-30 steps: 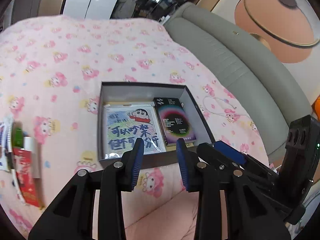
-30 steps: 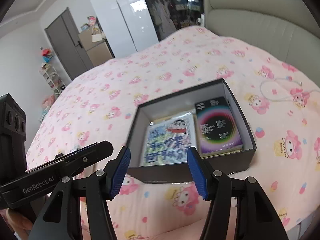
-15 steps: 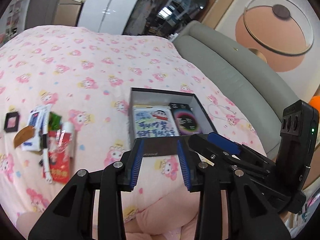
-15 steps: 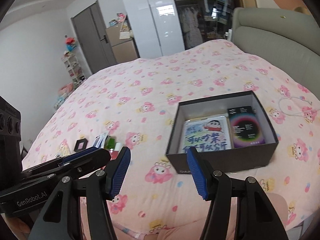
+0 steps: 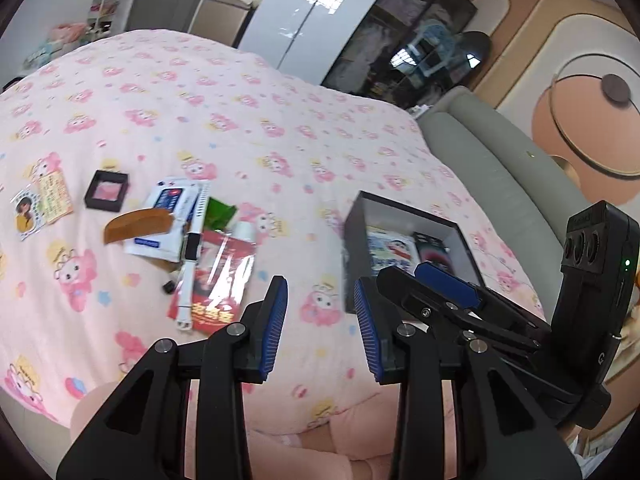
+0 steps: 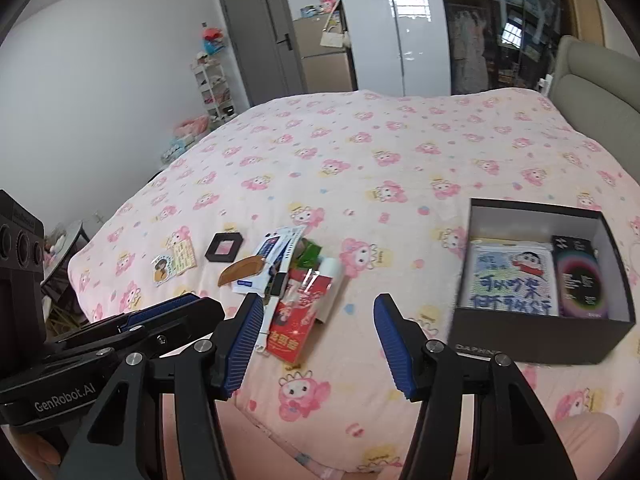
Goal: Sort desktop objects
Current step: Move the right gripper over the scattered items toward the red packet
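A black box (image 6: 536,334) on the pink bedspread holds a cartoon card (image 6: 510,280) and a dark booklet (image 6: 580,284); it also shows in the left wrist view (image 5: 354,240). Left of it lies a pile: red packet (image 6: 298,312), white strap (image 6: 280,280), wooden comb (image 6: 242,270), blue-white packet (image 5: 168,216), green wrapper (image 5: 216,212). A black compact (image 6: 225,247) and a sticker card (image 6: 176,262) lie further left. My left gripper (image 5: 320,320) and right gripper (image 6: 316,340) are open and empty, above the near bed edge.
A grey padded headboard (image 5: 500,168) runs along the right side of the bed. White wardrobes (image 6: 396,28), a grey door (image 6: 256,36) and a shelf rack (image 6: 212,88) stand beyond the far bed edge. A small table (image 6: 66,240) stands at the left.
Both grippers have pulled back and swung left from above the box. The pile of loose items has come into view. Both stay open and empty.
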Demonstrator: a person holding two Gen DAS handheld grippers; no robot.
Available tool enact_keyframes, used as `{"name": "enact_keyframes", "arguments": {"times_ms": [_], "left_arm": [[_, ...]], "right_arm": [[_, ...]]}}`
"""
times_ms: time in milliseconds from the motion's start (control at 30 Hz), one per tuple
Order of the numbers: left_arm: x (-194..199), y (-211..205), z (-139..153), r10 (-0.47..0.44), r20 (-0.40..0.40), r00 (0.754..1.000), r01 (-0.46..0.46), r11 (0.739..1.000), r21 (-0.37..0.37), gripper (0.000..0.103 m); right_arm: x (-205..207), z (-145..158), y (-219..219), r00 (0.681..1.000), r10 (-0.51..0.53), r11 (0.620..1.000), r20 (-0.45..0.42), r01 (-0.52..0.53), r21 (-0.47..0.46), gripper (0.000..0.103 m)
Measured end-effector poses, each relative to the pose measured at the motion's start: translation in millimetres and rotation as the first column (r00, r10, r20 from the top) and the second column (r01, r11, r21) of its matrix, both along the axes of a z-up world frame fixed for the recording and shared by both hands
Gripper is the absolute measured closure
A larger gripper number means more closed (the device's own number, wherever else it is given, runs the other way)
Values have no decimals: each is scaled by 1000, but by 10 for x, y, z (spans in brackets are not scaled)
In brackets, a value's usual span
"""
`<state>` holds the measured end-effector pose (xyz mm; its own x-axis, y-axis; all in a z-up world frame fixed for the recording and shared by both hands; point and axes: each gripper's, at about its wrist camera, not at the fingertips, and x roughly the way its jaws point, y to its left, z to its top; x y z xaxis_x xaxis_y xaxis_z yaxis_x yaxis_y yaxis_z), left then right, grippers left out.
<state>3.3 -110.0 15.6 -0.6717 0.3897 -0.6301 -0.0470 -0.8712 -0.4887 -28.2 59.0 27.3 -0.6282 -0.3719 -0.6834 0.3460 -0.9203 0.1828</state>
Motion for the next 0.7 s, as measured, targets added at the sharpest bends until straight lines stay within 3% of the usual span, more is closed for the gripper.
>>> {"name": "enact_keyframes", "arguments": {"times_ms": [100, 200, 333, 433, 567, 700], "left_arm": [[-63, -134, -154, 21, 34, 999, -22, 999, 30, 68], [-220, -260, -381, 44, 88, 995, -53, 993, 107, 68], [-510, -333, -707, 88, 154, 984, -110, 984, 139, 68], [-823, -408, -1088, 116, 260, 959, -162, 973, 165, 68], [-1197, -495, -1564, 82, 406, 910, -202, 944, 261, 68], [-1317, -519, -1791, 96, 470, 877, -234, 941, 245, 68]], "right_arm": [[-83, -125, -137, 999, 23, 1000, 24, -23, 4, 48], [-179, -259, -236, 998, 36, 999, 48, -37, 12, 48], [-341, -505, -233, 998, 45, 998, 41, -46, 39, 48], [-497, -774, -185, 994, 19, 998, 110, -24, 49, 48], [-647, -1110, -230, 980, 36, 997, 194, -48, 57, 48], [-768, -1431, -394, 955, 62, 995, 289, -81, 55, 48]]}}
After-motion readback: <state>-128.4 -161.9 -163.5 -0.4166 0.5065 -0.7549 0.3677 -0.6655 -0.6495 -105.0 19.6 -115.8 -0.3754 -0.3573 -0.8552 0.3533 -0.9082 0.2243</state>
